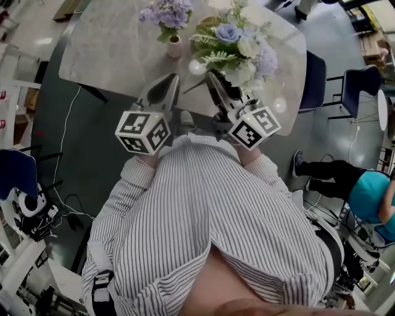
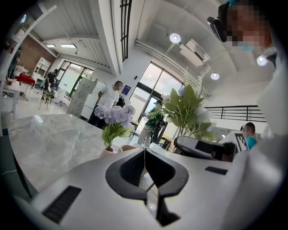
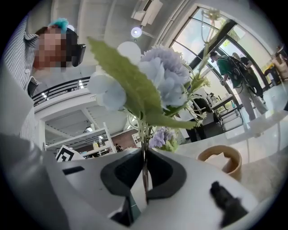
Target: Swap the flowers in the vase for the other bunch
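Note:
A small pink vase (image 1: 174, 47) with purple flowers (image 1: 166, 12) stands on the marble table (image 1: 111, 55). My right gripper (image 1: 211, 75) is shut on the stems of the other bunch (image 1: 237, 43), blue and white blooms with green leaves, held upright just right of the vase. In the right gripper view the stems (image 3: 144, 155) are pinched between the jaws of the right gripper (image 3: 145, 152), with the bunch (image 3: 155, 76) rising above. My left gripper (image 1: 175, 78) is shut and empty, just short of the vase. In the left gripper view the vase (image 2: 108, 151) stands beyond the tips of the left gripper (image 2: 145, 150).
A tan round bowl (image 3: 221, 162) sits on the table right of the held bunch. Dark blue chairs (image 1: 315, 80) stand at the table's right side. A person in teal (image 1: 370, 197) is on the floor at right; other people stand far off.

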A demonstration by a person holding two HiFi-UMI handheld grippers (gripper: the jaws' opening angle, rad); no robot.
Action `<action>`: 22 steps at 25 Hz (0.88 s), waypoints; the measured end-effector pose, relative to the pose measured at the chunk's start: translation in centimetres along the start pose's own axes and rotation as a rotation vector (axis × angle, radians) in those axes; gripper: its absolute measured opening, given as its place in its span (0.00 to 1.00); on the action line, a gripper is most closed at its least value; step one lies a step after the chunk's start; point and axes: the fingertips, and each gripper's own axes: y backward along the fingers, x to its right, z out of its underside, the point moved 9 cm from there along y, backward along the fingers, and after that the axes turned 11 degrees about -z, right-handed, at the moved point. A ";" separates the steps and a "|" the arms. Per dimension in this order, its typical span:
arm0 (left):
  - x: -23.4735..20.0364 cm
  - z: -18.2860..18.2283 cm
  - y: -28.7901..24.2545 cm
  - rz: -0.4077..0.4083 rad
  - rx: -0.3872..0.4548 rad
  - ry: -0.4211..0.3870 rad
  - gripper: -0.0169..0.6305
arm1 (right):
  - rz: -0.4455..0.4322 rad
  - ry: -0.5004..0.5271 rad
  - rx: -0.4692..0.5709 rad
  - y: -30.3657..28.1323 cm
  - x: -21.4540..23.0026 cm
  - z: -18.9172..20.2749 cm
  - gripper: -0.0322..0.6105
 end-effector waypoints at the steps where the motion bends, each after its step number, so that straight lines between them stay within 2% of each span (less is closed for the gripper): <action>1: 0.1 0.0 0.0 0.002 -0.004 -0.001 0.05 | 0.002 0.002 -0.001 0.0 -0.1 -0.1 0.10; 7: -0.1 0.7 0.9 0.010 -0.032 0.010 0.05 | 0.018 -0.010 0.014 -0.1 -0.8 -0.1 0.10; 14: -0.8 0.9 1.1 -0.037 -0.037 0.001 0.05 | 0.024 -0.032 0.016 0.0 -1.0 0.1 0.10; 22: -1.2 0.5 0.7 -0.035 -0.044 -0.057 0.05 | 0.028 -0.052 0.016 0.3 -1.1 0.5 0.10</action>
